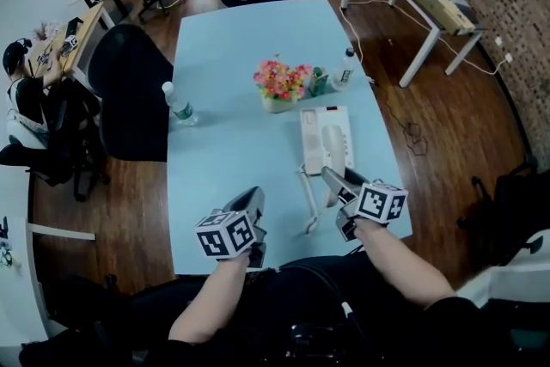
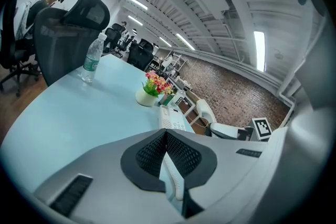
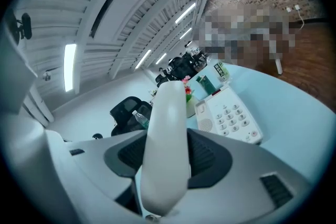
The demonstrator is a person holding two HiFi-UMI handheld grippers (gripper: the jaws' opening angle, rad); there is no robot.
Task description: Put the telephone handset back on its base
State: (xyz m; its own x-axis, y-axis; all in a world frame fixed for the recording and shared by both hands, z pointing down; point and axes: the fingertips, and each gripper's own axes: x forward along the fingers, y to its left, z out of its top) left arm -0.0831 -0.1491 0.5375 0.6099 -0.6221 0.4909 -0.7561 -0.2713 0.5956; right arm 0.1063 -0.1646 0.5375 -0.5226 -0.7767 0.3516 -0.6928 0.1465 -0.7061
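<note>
The white telephone base (image 1: pixel 326 139) with its keypad lies on the light blue table (image 1: pixel 223 56), right of centre. My right gripper (image 1: pixel 337 181) hovers just in front of the base, shut on the white handset (image 3: pixel 167 134), which stands lengthwise between the pads. The base (image 3: pixel 231 117) shows ahead and to the right of it. A coiled cord (image 1: pixel 308 200) hangs from the handset down to the table. My left gripper (image 1: pixel 254 198) rests near the table's front edge, its pads (image 2: pixel 181 152) touching with nothing held. The base (image 2: pixel 172 118) and cord (image 2: pixel 173 178) show beyond them.
A pot of flowers (image 1: pixel 282 86), a small green box (image 1: pixel 318 82) and a water bottle (image 1: pixel 344 68) stand behind the phone. Another bottle (image 1: pixel 179 105) stands at the table's left edge by a black chair (image 1: pixel 129 94). A person (image 1: pixel 21 94) sits at far left.
</note>
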